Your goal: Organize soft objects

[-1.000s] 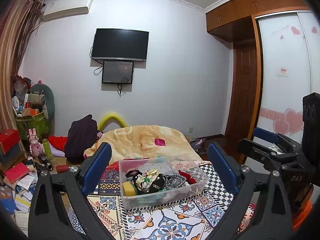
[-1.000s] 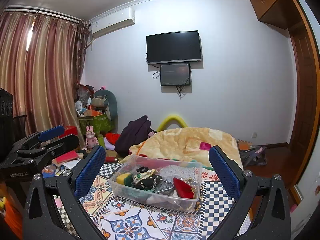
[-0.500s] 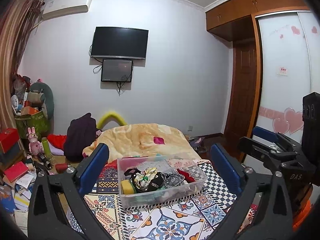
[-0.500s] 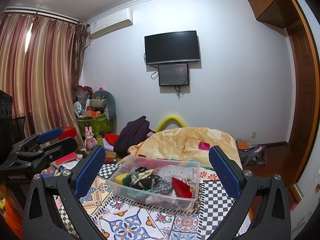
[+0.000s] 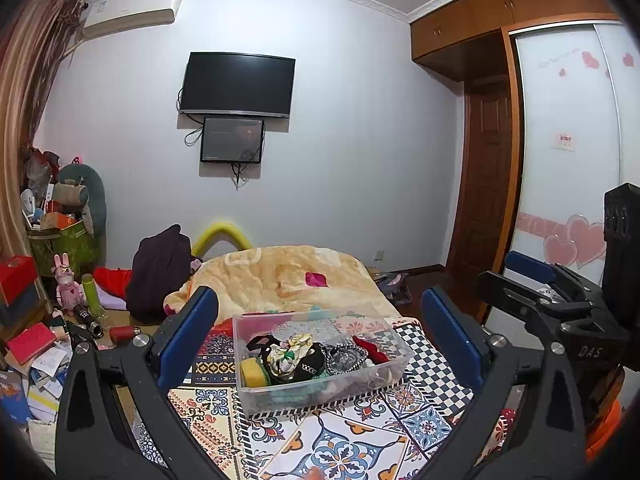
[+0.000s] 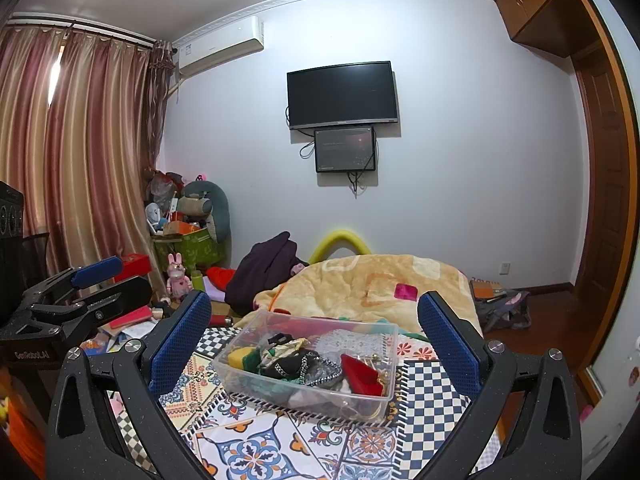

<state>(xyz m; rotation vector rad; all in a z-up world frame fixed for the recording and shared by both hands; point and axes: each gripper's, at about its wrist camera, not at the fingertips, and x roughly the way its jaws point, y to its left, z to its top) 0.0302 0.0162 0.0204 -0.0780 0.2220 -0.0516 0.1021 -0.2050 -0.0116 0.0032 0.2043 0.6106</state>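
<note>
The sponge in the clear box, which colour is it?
The sponge is yellow with a green layer, at the box's left end; the right wrist view shows both colours best.

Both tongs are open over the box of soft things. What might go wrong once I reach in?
1. The clear box is light and sits on a patterned cloth; a push on its wall may slide it.
2. The items are tangled: lifting the red piece might drag the chain strap out too.
3. The left tongs and right tongs are close together and may collide.
</note>
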